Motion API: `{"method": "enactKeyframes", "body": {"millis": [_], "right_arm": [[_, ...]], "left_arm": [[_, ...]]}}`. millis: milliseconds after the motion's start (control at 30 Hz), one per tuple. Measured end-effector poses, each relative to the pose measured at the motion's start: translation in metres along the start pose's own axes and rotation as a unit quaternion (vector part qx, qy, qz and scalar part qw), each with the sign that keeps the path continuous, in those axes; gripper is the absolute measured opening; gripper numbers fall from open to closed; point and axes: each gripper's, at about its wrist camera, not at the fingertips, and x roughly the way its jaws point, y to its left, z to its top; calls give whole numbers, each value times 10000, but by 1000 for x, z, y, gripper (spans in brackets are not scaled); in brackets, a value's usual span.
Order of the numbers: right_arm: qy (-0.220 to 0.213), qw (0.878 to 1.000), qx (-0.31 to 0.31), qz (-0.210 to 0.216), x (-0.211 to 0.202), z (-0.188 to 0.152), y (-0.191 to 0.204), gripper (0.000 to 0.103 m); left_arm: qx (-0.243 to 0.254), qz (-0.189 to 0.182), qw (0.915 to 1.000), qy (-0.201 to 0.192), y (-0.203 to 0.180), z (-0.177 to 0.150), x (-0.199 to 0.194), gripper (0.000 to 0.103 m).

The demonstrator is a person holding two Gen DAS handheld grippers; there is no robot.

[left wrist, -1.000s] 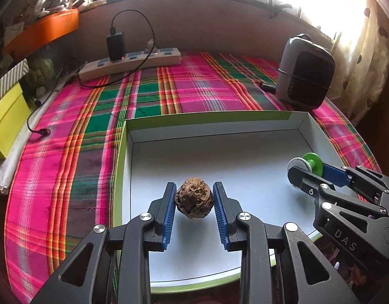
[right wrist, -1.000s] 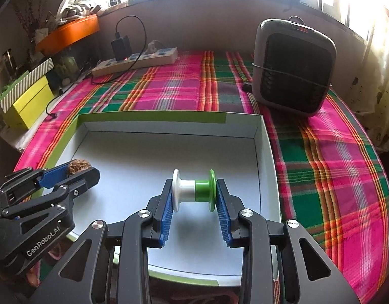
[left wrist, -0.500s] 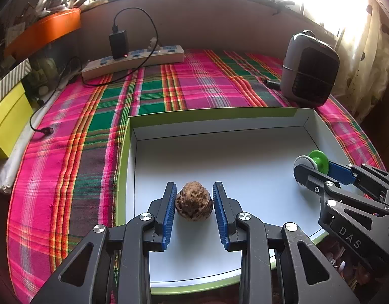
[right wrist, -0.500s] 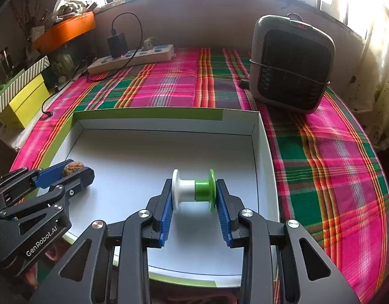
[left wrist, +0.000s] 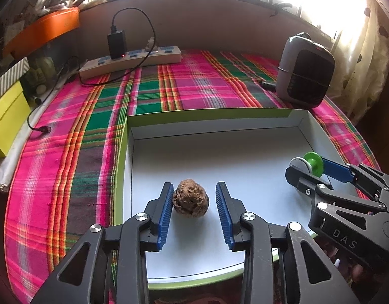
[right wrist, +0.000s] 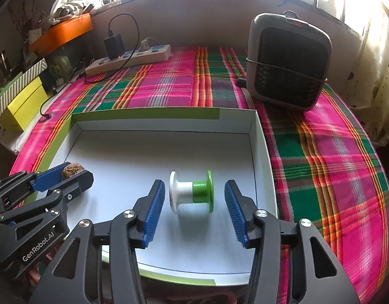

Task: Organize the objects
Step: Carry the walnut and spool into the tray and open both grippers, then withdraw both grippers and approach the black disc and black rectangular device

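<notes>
The right claw (right wrist: 194, 209) stands spread, its blue pads clear of the white-and-green spool (right wrist: 191, 192), which lies on its side on the floor of the white tray (right wrist: 260, 149). At the lower left the left claw (right wrist: 65, 178) flanks a brown walnut (right wrist: 72, 169) inside the same tray. Beyond, on the plaid cloth (right wrist: 333, 164), sit a grey heater (right wrist: 288, 62) and a power strip (right wrist: 129, 59).

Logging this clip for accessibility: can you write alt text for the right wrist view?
The right claw, open, frames a white-and-green spool lying in a shallow white box on a plaid cloth. The left claw flanks a brown nut at left.
</notes>
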Motion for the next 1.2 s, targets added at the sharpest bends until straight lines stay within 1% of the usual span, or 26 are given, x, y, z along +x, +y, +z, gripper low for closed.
{"method": "enactKeyframes", "body": {"millis": [167,633,933,1200], "right_arm": [[-50,10000,14,-26,-5,-2,2,54],[-316,9995,-23,-48,-34,-11,4,54],[-506,9987,-56,-25,-58,-24,4,54],[-651,9979,-38,-8,-79,-43,0,55]], "left_arm": [[-22,-4,10000,-90,-1,-1,-8,35],[-82,-90,9992,-370,-2,-15,-44,36],[-144,-113,9986,-502,2,-32,-67,36],[-152,-266,9975,-633,2,-52,-88,36]]}}
